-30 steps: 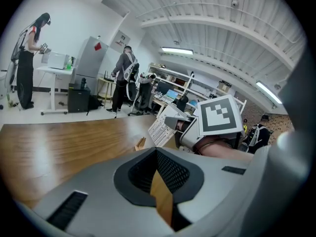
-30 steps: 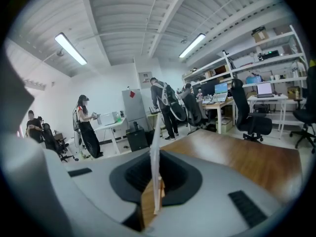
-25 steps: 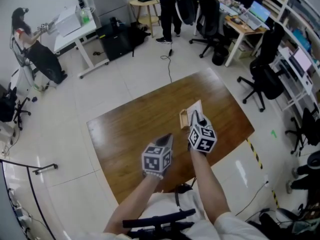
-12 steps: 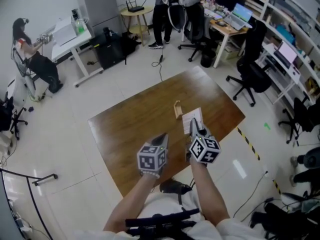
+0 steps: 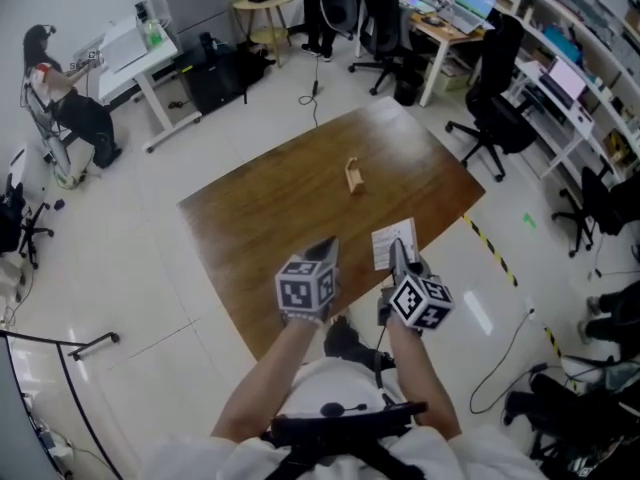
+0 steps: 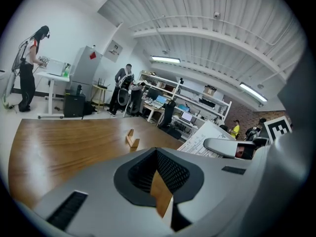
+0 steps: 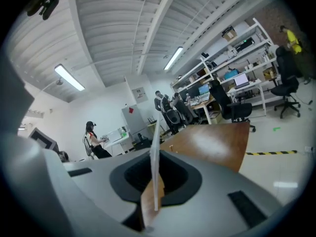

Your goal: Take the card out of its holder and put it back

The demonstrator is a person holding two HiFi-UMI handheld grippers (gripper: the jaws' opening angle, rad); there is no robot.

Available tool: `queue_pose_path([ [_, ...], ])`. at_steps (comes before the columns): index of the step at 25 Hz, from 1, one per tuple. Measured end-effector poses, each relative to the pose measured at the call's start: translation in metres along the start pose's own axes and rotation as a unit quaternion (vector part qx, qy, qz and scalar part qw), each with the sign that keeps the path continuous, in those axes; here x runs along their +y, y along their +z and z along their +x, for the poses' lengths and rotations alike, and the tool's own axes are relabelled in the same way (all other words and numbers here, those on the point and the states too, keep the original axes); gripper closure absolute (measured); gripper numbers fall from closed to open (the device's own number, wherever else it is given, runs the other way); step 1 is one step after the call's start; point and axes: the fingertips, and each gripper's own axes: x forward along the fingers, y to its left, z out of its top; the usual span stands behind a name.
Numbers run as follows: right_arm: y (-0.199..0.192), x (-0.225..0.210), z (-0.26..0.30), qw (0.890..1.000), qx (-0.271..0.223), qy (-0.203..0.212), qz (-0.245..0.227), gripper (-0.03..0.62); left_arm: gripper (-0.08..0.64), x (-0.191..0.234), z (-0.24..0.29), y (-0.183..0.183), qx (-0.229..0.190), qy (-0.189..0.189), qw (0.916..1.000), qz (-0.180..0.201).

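At the far left, a person in dark clothes [image 5: 55, 93] stands at a white tilted desk [image 5: 135, 48], well apart from the work area. A brown rectangular wooden table [image 5: 270, 218] occupies the centre of the head view. The left gripper [image 5: 326, 246] is held over the near edge of the table. In the left gripper view, the left gripper [image 6: 161, 194] has its jaws drawn together to a narrow slit, with nothing between them. A small light wooden card holder [image 5: 353, 176] lies on the table top further in, empty and well apart from both grippers; it also shows in the left gripper view [image 6: 132, 139]. The white printed rectangular card [image 5: 385, 246] is out of the holder and off the table surface, near the table's near right edge. The right gripper [image 5: 399, 250] has its jaws clamped on the card's lower edge. In the right gripper view, the card [image 7: 155, 157] shows edge-on as a thin upright white strip between the closed jaws of the right gripper [image 7: 153, 194]. Black office chairs [image 5: 495, 118] stand on the pale floor to the right of the table.
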Motion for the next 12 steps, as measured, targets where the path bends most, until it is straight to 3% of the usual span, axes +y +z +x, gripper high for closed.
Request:
queue_pose_path([
  [5, 0.017, -0.004, -0.006, 1.0, -0.024, -0.006, 0.002, 0.574, 0.563, -0.005, -0.003, 0.004, -0.005, -0.013, 0.9998, 0.011],
  [12, 0.019, 0.003, 0.007, 1.0, -0.022, 0.001, 0.003, 0.574, 0.563, -0.001, 0.003, 0.011, -0.005, -0.018, 0.9998, 0.012],
])
